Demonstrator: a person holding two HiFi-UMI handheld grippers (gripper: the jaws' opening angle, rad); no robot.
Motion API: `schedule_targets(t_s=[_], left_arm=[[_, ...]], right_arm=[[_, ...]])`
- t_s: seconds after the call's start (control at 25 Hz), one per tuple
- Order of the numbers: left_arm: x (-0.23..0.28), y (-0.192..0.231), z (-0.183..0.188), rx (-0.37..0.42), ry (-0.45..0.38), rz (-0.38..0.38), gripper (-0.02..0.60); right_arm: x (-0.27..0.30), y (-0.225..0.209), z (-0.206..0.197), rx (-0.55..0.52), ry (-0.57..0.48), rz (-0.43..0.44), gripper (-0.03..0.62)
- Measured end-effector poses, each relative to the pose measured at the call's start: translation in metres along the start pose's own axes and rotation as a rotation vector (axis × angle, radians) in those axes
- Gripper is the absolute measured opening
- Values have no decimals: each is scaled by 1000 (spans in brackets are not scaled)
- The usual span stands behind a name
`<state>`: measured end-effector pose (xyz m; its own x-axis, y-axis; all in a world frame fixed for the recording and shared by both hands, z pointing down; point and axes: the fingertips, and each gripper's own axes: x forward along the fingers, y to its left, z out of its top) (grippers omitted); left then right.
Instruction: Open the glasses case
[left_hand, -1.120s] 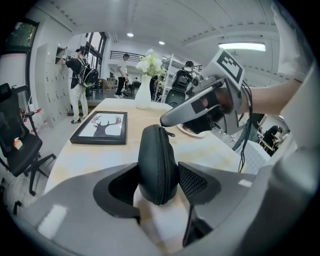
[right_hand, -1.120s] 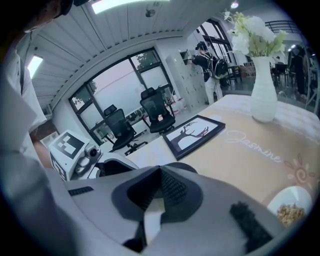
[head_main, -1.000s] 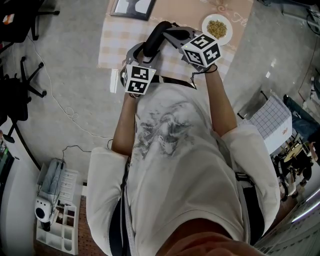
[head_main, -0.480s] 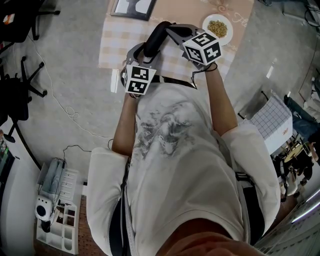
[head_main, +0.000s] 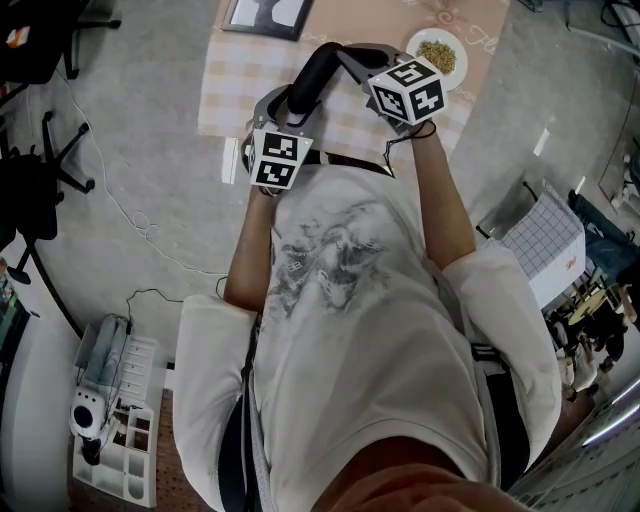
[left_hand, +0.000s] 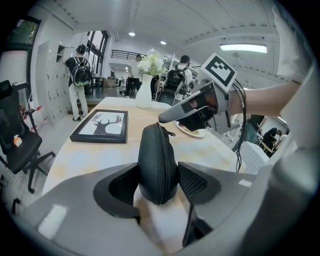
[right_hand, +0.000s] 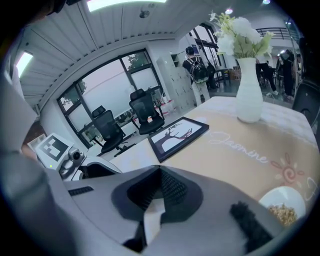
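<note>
A black zipped glasses case (left_hand: 156, 160) stands on end between the pads of my left gripper (left_hand: 157, 182), which is shut on its lower half. The zip runs along the edge facing the camera, and the pull (left_hand: 170, 133) hangs loose near the top. In the head view the case (head_main: 310, 75) rises above the checked table (head_main: 230, 90). My right gripper (left_hand: 162, 118) hovers just above the case's top, jaws together. In its own view the right gripper (right_hand: 159, 192) is shut, with nothing visible between the pads.
A framed deer picture (left_hand: 100, 126) lies at the table's far left. A white vase of flowers (left_hand: 144, 92) stands behind it. A plate of grain (head_main: 437, 55) sits to the right of the grippers. People stand in the room beyond the table.
The right gripper has shifted slightly toward the far side of the table and tilted a little. The left gripper and the case have stayed still.
</note>
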<state>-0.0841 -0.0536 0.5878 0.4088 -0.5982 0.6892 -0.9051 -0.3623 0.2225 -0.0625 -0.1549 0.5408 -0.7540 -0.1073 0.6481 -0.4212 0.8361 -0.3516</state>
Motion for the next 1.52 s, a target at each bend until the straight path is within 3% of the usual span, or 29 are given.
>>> schedule_targets(t_s=[1.52], left_arm=[[1,2,-5,-15,9,-5,259]], right_arm=[[15,-31,-13,78,31,-27,17]])
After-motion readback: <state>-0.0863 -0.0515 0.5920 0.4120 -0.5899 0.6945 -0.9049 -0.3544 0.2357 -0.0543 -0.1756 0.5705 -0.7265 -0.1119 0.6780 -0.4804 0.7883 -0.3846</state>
